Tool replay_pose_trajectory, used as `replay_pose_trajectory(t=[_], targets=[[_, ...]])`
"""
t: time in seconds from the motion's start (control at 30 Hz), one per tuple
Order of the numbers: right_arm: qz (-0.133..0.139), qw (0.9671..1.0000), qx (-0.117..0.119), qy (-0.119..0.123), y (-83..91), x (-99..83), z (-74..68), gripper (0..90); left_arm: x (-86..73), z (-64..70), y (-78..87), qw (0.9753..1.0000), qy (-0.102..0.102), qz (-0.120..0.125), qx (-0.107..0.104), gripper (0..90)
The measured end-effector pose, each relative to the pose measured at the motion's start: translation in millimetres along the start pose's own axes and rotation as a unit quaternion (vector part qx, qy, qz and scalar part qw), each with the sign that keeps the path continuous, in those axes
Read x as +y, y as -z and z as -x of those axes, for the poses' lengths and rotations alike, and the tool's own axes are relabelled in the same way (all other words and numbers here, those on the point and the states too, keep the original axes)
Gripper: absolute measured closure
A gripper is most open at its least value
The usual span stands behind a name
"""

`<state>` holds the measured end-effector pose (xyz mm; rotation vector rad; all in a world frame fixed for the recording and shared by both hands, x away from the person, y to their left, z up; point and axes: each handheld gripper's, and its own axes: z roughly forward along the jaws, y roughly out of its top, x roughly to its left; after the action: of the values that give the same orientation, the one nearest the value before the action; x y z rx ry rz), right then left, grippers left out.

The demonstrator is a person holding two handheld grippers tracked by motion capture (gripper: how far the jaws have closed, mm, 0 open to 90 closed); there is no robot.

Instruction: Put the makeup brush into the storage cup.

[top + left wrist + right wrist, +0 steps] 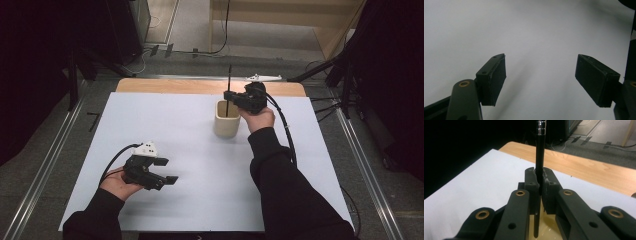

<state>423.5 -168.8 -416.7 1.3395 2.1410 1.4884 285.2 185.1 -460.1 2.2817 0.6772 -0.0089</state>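
Right gripper clamps pen upright over cup; I keep it vertical, lower straight; left gripper gapes idle

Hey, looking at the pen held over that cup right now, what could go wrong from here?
1. The right gripper pinches the thin black pen between narrow pads; it might slip or tilt as it goes down.
2. The cream cup stands free on the white sheet, and the open left gripper is far off, so a knock on the rim may tip it.
3. Released tilted, the tall pen could lean hard and topple the cup.
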Motion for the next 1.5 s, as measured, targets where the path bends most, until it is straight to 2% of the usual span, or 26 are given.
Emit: replay_pose_trajectory(t=[0.17,0.27,0.33,0.67,0.73,0.8,0.9,1.03,1.2,1.33,1.4,1.5], targets=[[0.001,1.0,0.003,0.006,0.2,-8.4,-3.1,85.8,0.0,0.6,-0.9,1.0,-0.001,-0.005,0.0,25.9],[-0.003,0.9999,-0.006,0.013,-0.4,-12.7,-3.8,85.8,0.2,1.4,-1.1,1.0,-0.002,-0.004,-0.001,25.9],[-0.01,0.9999,-0.003,0.006,-1.5,-15.6,-1.9,85.8,0.2,1.5,-1.2,1.0,-0.002,-0.004,-0.001,25.9],[-0.014,0.9999,-0.003,0.003,-0.9,-24.0,0.6,84.6,0.2,1.4,-1.4,1.0,-0.003,-0.005,-0.001,25.9],[-0.009,0.9999,0.007,0.004,0.3,-23.4,0.2,70.1,0.2,1.4,-1.3,1.0,-0.003,-0.005,-0.001,25.9],[0.008,0.9997,0.023,0.009,2.1,-23.0,-1.4,47.1,0.2,1.2,-1.1,1.0,-0.002,-0.004,-0.001,25.9],[0.011,0.9995,0.021,0.021,4.8,-23.4,-3.6,37.0,0.1,1.1,-1.3,1.0,-0.002,-0.005,-0.001,25.9],[0.001,0.9995,0.02,0.027,9.5,-24.8,-4.4,33.9,0.2,1.2,-1.3,1.0,-0.002,-0.005,-0.001,25.9],[0.001,0.9993,0.026,0.026,16.8,-27.6,-5.1,31.3,0.1,0.8,-1.2,1.0,-0.001,-0.007,0.001,25.9],[-0.004,0.9992,0.026,0.03,22.9,-30.5,-7.0,31.2,0.0,0.5,-1.0,1.0,-0.002,-0.006,0.0,25.9],[-0.005,0.9992,0.014,0.037,28.3,-32.5,-9.9,32.0,-0.3,-0.4,-0.5,1.0,0.0,-0.005,0.0,25.9],[-0.002,0.9992,0.022,0.035,32.9,-36.9,-12.0,32.0,-0.4,-1.7,0.7,1.0,0.001,-0.006,0.002,25.9]])
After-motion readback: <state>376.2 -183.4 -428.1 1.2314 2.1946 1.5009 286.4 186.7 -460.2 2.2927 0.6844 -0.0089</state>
